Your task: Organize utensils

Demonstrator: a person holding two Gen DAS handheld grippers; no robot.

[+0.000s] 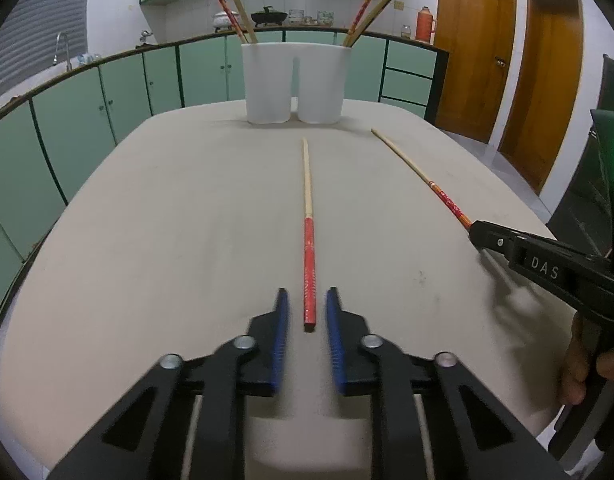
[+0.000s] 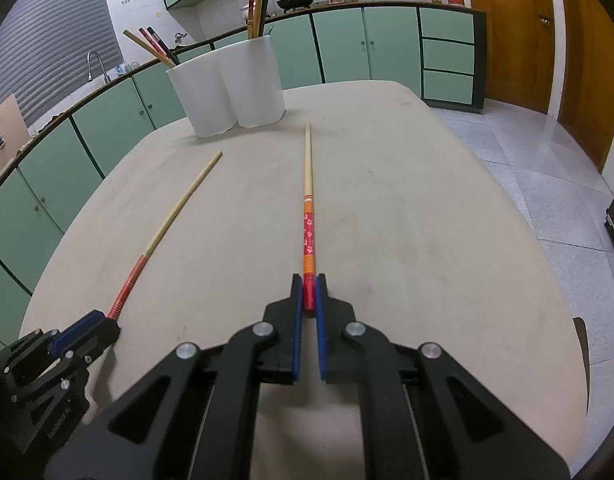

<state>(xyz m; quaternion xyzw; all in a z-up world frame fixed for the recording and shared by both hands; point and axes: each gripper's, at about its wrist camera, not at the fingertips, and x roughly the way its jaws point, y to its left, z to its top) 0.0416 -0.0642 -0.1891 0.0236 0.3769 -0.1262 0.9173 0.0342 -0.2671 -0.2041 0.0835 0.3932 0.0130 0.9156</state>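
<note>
Holder: white plastic twin-cup utensil holder (image 1: 295, 82) (image 2: 227, 86), two rounded cups joined side by side, upright at the far end of the tabletop.
Contents: several chopsticks in each cup (image 1: 237, 14) (image 2: 259, 0), red-patterned and plain wood, leaning outward above the rims; exact count unclear.
Loose item A: wooden chopstick with solid red handle (image 1: 308, 232) (image 2: 167, 228), lying flat, pale tip toward the holder.
Loose item B: wooden chopstick with orange bands and red floral handle (image 1: 423, 178) (image 2: 307, 208), thin and straight, pale tip toward the holder.
Left gripper (image 1: 307, 300) (image 2: 103, 322): black frame, blue ribbed pads; fingers apart on either side of the red handle end of item A, not touching it.
Right gripper (image 2: 308, 284) (image 1: 477, 232): same build; fingers closed on the handle end of item B.
Surface: beige matte tabletop (image 1: 167, 220) (image 2: 427, 220), rounded corners, faint scuffs.
Edges: the holder stands near the far edge; both loose items lie well apart, mid-surface.
Open room: bare surface left of item A and right of item B.
</note>
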